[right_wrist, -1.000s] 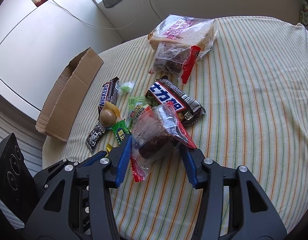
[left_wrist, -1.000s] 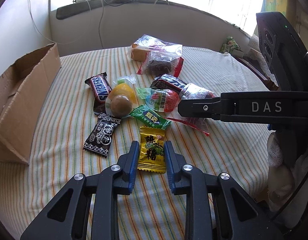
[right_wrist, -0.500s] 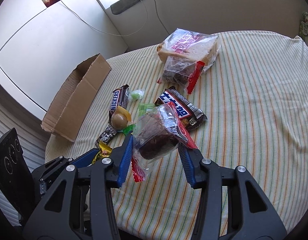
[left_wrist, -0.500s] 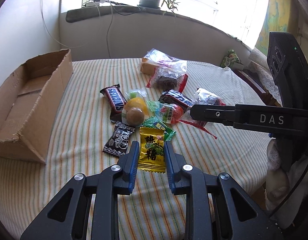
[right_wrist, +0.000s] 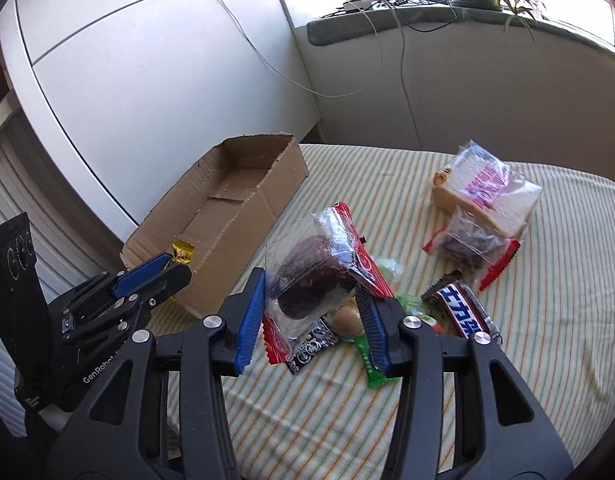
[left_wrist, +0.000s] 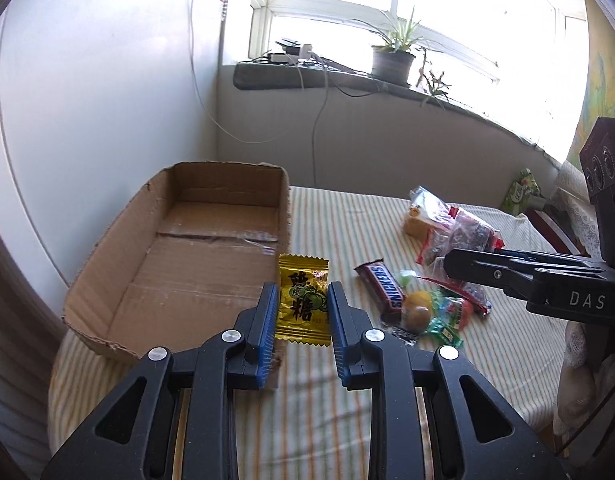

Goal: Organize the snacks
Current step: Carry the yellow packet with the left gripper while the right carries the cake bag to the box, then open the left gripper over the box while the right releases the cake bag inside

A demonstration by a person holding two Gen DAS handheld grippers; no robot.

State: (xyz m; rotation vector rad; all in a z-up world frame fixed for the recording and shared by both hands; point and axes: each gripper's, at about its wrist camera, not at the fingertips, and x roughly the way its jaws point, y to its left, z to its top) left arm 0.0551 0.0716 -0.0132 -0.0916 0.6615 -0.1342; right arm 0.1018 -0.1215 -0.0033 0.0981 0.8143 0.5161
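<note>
My left gripper [left_wrist: 301, 310] is shut on a yellow candy packet [left_wrist: 303, 300] and holds it in the air at the near right corner of the open cardboard box [left_wrist: 195, 256]. My right gripper [right_wrist: 311, 312] is shut on a clear bag with a dark chocolate cake [right_wrist: 315, 276], lifted above the snack pile. The box [right_wrist: 235, 216], the left gripper [right_wrist: 147, 280] and the yellow candy [right_wrist: 182, 254] also show in the right wrist view. The right gripper's finger [left_wrist: 507, 276] crosses the left wrist view.
On the striped tablecloth [right_wrist: 547, 320] lie a Snickers bar [left_wrist: 381, 288], a blue chocolate bar [right_wrist: 463, 312], a bagged sandwich [right_wrist: 487, 192], a second cake bag [right_wrist: 467, 248], a black candy [right_wrist: 311, 346] and green candies [right_wrist: 367, 364]. A wall stands behind the box.
Both grippers have risen and swung left toward the box, each carrying its snack. The yellow candy is now off the table beside the box's corner.
</note>
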